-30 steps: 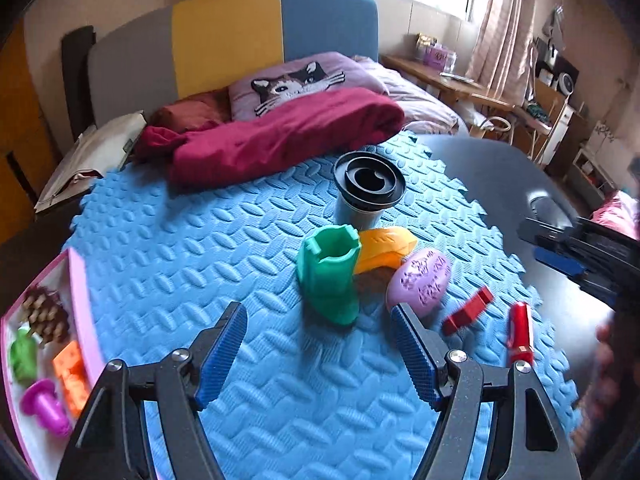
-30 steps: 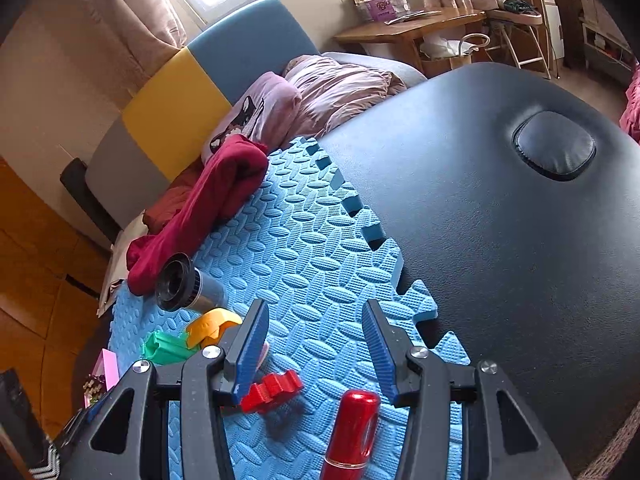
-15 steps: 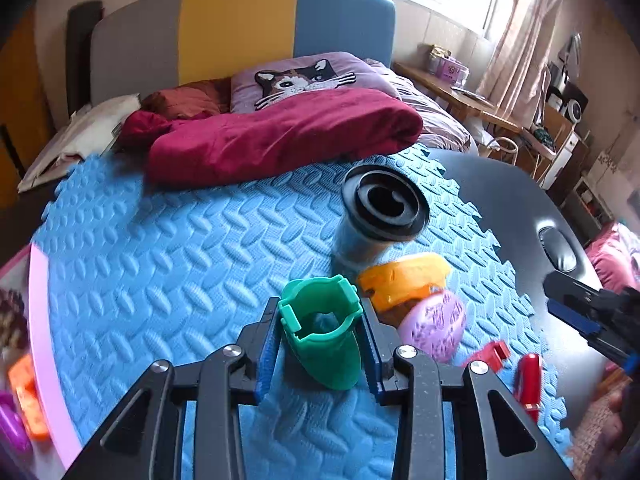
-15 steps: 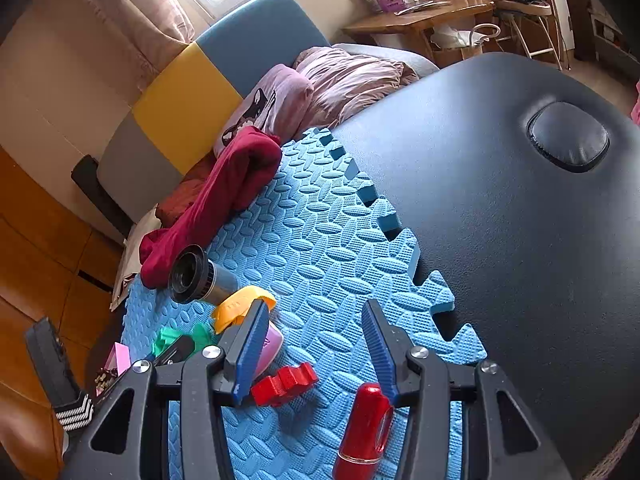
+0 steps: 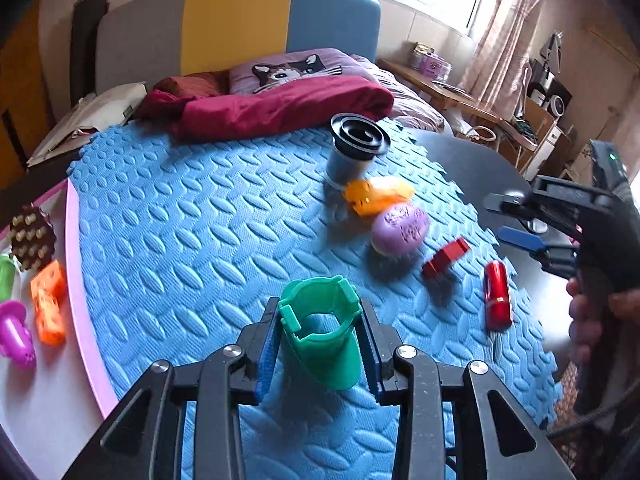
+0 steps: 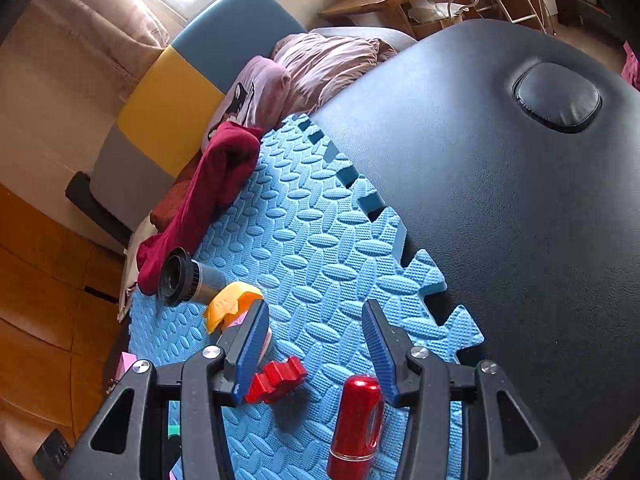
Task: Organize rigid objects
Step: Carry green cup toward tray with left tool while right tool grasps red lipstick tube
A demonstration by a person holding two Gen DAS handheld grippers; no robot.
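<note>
My left gripper (image 5: pixel 318 354) is shut on a green plastic cup-shaped piece (image 5: pixel 320 340) and holds it above the blue foam mat (image 5: pixel 192 216). On the mat lie an orange piece (image 5: pixel 378 195), a purple egg shape (image 5: pixel 400 229), a red block (image 5: pixel 445 258), a red cylinder (image 5: pixel 497 299) and a dark lidded canister (image 5: pixel 352 152). My right gripper (image 6: pixel 316 344) is open and empty, hovering over the red cylinder (image 6: pixel 356 424) and the red block (image 6: pixel 276 378); it also shows at the right of the left wrist view (image 5: pixel 516 220).
A pink-rimmed white tray (image 5: pixel 80 280) at the left holds an orange block (image 5: pixel 50 300), a magenta piece (image 5: pixel 16 338), a green piece and a brown studded piece (image 5: pixel 30 236). A maroon blanket (image 5: pixel 280 106) lies at the mat's far edge. A black padded surface (image 6: pixel 500 200) lies right of the mat.
My left gripper closed on the green piece, lifted it and drew it back toward the tray side. My right gripper stayed open and shifted slightly over the red items.
</note>
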